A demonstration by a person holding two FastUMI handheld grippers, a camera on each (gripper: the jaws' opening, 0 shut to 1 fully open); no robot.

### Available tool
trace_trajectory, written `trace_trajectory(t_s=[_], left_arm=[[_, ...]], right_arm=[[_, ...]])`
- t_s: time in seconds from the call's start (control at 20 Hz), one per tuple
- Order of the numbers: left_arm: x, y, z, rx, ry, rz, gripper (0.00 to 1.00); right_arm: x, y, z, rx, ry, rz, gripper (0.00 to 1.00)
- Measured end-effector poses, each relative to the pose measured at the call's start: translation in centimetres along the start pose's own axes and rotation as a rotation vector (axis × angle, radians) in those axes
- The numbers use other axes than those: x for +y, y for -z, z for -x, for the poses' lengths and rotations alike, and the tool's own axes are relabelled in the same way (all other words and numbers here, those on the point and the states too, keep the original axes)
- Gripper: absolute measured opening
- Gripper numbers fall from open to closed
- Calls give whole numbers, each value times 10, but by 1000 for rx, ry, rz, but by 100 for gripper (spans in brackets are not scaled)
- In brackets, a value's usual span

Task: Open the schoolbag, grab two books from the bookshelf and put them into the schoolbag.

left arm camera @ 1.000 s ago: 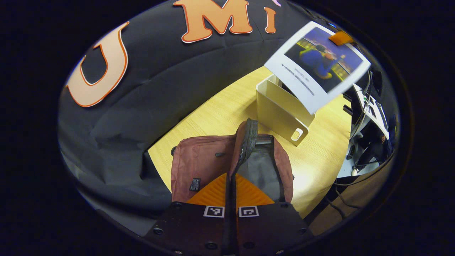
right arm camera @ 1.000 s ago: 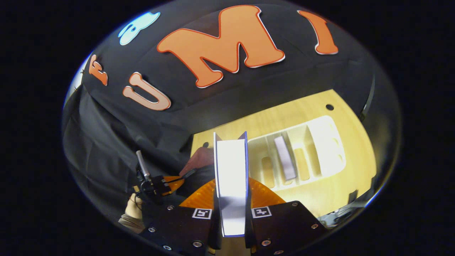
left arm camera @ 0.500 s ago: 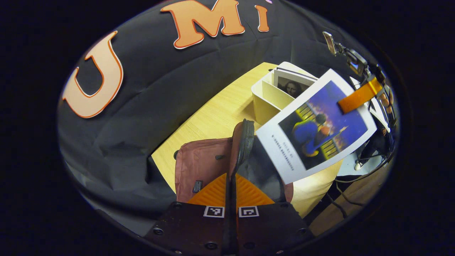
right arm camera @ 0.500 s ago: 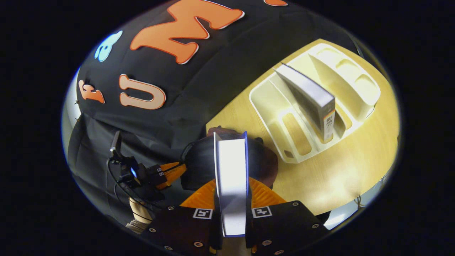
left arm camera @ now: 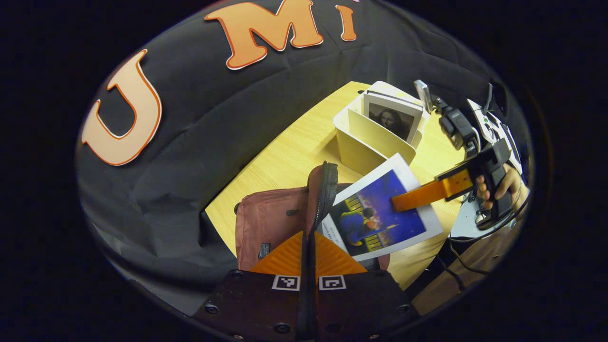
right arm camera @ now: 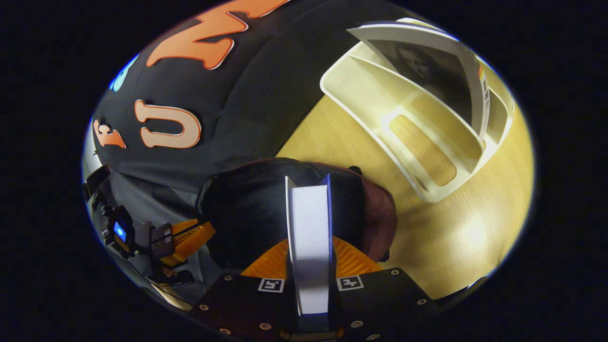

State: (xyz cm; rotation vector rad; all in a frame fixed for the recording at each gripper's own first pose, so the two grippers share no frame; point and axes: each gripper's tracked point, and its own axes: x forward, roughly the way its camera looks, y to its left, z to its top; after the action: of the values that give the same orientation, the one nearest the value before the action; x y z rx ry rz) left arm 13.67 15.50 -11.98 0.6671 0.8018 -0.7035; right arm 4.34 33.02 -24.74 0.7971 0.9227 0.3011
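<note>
A reddish-brown schoolbag (left arm camera: 270, 223) stands open on the wooden table. My left gripper (left arm camera: 308, 251) is shut on the raised edge of its zipped flap (left arm camera: 325, 190), holding the mouth open. My right gripper (right arm camera: 308, 256) is shut on a blue-covered book (right arm camera: 309, 237), seen edge-on above the bag's dark opening (right arm camera: 251, 213). In the left gripper view that book (left arm camera: 380, 218) tilts into the bag's mouth, with the right gripper (left arm camera: 418, 194) and a hand (left arm camera: 498, 187) behind it. A second book (left arm camera: 393, 118) with a portrait cover stands in the cream bookshelf (left arm camera: 365, 142).
The bookshelf (right arm camera: 422, 123) stands on the table (right arm camera: 451, 228) just right of the bag, dividers upright. Black cloth wall rises behind the table. Cables and equipment (left arm camera: 489, 133) lie beyond the table's right edge. The left gripper (right arm camera: 180, 235) shows at the lower left of the right gripper view.
My right gripper has carried the blue book down and leftward from above the bookshelf to the bag's mouth. My left gripper has stayed shut on the flap.
</note>
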Motion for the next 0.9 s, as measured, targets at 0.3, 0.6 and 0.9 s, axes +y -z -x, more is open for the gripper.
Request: trace_trajectory(t_s=[0.3,0.6,0.9], left_arm=[[6,-11,12,13,-26,-37,1],[-1,-24,8,-10,-15,-54,0],[-7,-18,-3,4,10,-37,1]], right_arm=[[14,2,-55,-8,-17,-7,25],[34,15,-96,-16,42,-33,26],[25,16,-97,49,133,45,25]])
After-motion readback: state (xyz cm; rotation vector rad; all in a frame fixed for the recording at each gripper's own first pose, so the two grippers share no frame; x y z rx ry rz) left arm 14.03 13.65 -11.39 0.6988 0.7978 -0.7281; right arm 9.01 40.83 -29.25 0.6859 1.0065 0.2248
